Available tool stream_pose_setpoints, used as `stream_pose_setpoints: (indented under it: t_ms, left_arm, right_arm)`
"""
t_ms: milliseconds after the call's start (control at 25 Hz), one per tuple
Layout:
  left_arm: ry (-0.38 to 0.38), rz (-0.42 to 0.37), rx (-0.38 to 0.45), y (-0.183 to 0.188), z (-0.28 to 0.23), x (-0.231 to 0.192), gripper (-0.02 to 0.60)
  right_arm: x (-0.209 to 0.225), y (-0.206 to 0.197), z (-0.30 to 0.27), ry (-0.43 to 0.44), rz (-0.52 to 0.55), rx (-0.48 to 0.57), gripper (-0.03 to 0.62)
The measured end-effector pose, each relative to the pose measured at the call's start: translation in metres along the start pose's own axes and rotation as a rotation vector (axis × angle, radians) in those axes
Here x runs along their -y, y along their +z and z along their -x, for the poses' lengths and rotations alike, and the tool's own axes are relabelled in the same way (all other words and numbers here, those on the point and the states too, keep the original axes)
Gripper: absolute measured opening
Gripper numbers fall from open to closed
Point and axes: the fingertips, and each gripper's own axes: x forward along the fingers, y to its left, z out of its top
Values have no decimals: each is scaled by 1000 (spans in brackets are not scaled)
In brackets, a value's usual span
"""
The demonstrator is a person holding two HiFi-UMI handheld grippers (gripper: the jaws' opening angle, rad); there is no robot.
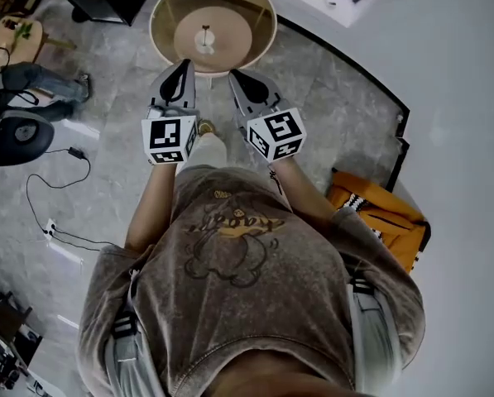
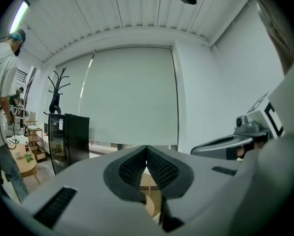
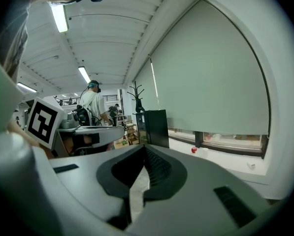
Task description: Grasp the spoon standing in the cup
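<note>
A small white cup [image 1: 203,43] with a thin spoon standing in it sits in the middle of a round tan table [image 1: 167,8] at the top of the head view. Both grippers are held level in front of the person's chest, short of the table's near edge and pointing toward it. My left gripper [image 1: 180,66] has its jaws together with nothing between them, and its own view shows the ribbed pads [image 2: 159,167] meeting. My right gripper [image 1: 237,78] is likewise shut and empty, its pads [image 3: 155,165] touching. Neither gripper view shows the cup or the spoon.
An orange bag [image 1: 381,217] lies on the floor at the right by the curved white wall. A chair [image 1: 16,136] and cables [image 1: 58,182] are at the left. A black cabinet [image 2: 68,140], a coat rack [image 2: 58,88] and a standing person [image 2: 3,87] are further off.
</note>
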Motion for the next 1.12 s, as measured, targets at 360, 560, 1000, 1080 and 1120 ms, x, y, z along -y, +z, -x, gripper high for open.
stream_pose_setpoints:
  t_ms: [360, 560, 1000, 1080, 1120]
  left_arm:
    - [-71, -24, -23, 1, -68, -47, 9]
    - [-101, -30, -21, 8, -90, -52, 9]
    - [-103, 2, -27, 4, -129, -79, 9]
    - [-91, 11, -12, 7, -136, -86, 9]
    - [-88, 12, -6, 8, -141, -90, 9]
  right_arm:
    - [49, 12, -66, -78, -13, -19, 17]
    - [68, 21, -78, -118, -34, -5, 17]
    - [96, 30, -118, -127, -50, 10, 17]
    - [100, 33, -127, -113, -43, 17, 17]
    - [102, 35, -132, -106, -40, 20, 17]
